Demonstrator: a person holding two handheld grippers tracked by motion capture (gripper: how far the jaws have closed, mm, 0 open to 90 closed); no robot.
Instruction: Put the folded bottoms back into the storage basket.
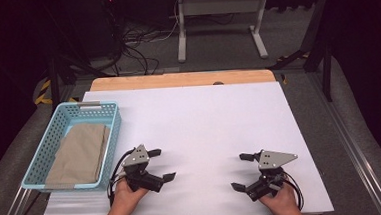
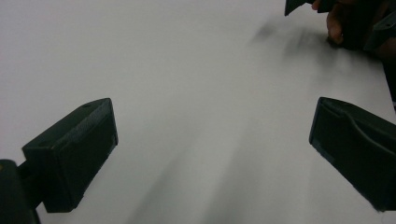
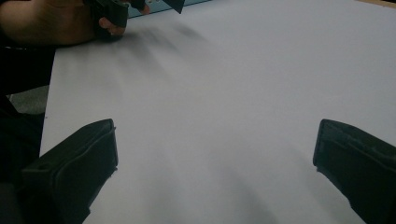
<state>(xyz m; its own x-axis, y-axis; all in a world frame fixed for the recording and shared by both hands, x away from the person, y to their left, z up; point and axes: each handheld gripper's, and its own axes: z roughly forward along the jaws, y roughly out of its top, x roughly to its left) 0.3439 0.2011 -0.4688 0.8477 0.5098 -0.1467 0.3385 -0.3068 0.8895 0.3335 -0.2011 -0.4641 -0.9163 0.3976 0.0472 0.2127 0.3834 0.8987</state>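
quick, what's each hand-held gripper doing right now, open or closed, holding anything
Left hand-held gripper: open, jaws wide apart, holding nothing.
Right hand-held gripper: open, jaws wide apart, holding nothing.

One light-blue basket (image 1: 110, 123) sits well to the left of the left gripper's fingers (image 1: 153, 153), holding one folded beige cloth (image 1: 79, 154). Two grippers rest on one white desk (image 1: 204, 116).
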